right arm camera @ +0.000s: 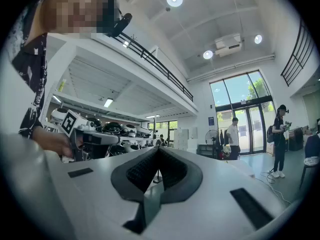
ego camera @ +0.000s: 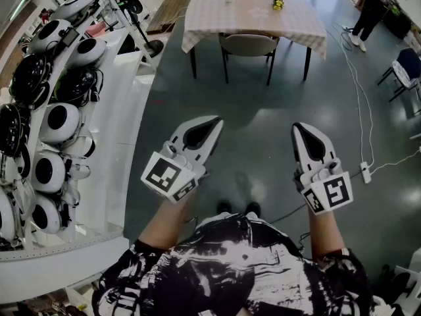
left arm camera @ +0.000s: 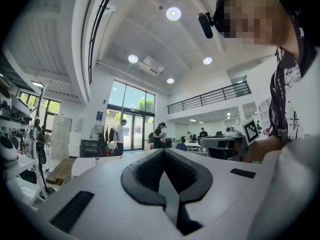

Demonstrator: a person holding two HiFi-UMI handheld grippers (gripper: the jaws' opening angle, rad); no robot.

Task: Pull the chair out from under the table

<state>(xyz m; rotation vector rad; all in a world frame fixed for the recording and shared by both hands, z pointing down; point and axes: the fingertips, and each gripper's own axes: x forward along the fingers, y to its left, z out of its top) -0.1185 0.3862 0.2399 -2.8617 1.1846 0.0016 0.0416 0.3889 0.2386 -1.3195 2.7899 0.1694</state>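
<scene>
While both pairs of jaws are closed tip to tip on nothing, the left gripper [ego camera: 214,121] and right gripper [ego camera: 300,128] are held level, well short of the chair [ego camera: 248,45], which is tucked under the checked-cloth table [ego camera: 253,12]. Only the head view shows that chair clearly. The gripper views show glass doors [right arm camera: 240,115] and standing people [left arm camera: 120,134]. Open floor [ego camera: 263,104] lies between the grippers and the chair, with rounded black-and-white devices [ego camera: 59,120] to the left and a cable [ego camera: 360,104] to the right.

White shelving [ego camera: 122,104] along the left carries round black-and-white helmet-like shells [ego camera: 58,120]. A white power strip [ego camera: 366,172] lies on the grey floor [ego camera: 263,124], on its cable [ego camera: 356,78]. A person [ego camera: 372,12] stands near a blue chair [ego camera: 408,68].
</scene>
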